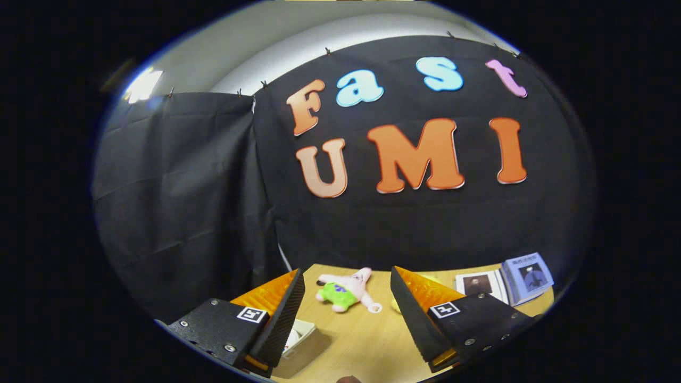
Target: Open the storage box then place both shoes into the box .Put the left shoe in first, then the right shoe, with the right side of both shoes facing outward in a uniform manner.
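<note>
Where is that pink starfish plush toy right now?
The plush toy lies on the wooden table, beyond the open tongs and framed between their tips, near the black cloth wall, left of the books.

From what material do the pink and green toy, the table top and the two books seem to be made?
The pink and green star-shaped toy, lying just beyond the open tool, looks like soft plush: fuzzy, matte, rounded limbs. The light brown table top looks like wood or wood-look laminate: faint grain, smooth, low sheen. The two blue-grey books seem to be paper with printed covers.
</note>
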Action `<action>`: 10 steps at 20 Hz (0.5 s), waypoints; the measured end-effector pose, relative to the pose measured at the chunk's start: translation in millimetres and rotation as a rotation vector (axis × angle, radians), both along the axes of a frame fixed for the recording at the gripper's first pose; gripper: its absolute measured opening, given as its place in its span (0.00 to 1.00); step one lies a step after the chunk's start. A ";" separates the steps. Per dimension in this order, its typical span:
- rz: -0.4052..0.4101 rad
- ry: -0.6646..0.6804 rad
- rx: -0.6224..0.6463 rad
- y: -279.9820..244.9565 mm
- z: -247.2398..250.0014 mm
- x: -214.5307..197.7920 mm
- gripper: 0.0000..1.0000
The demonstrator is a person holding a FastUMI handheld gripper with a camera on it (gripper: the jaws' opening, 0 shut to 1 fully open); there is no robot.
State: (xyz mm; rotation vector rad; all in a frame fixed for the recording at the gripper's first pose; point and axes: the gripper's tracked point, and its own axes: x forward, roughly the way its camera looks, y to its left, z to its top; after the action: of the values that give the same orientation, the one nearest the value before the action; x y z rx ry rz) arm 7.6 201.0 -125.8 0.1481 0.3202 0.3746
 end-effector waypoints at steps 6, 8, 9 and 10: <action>-0.151 -0.187 -0.056 -85.8 47.1 11.1 0.97; -0.197 -0.200 -0.069 -111.1 47.6 9.6 0.98; -0.214 -0.207 -0.069 -118.9 49.3 9.3 0.98; -0.228 -0.219 -0.066 -126.7 50.7 9.5 0.98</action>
State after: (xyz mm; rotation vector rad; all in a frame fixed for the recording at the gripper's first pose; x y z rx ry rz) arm 17.1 74.3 -75.1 0.0771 0.0978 0.1517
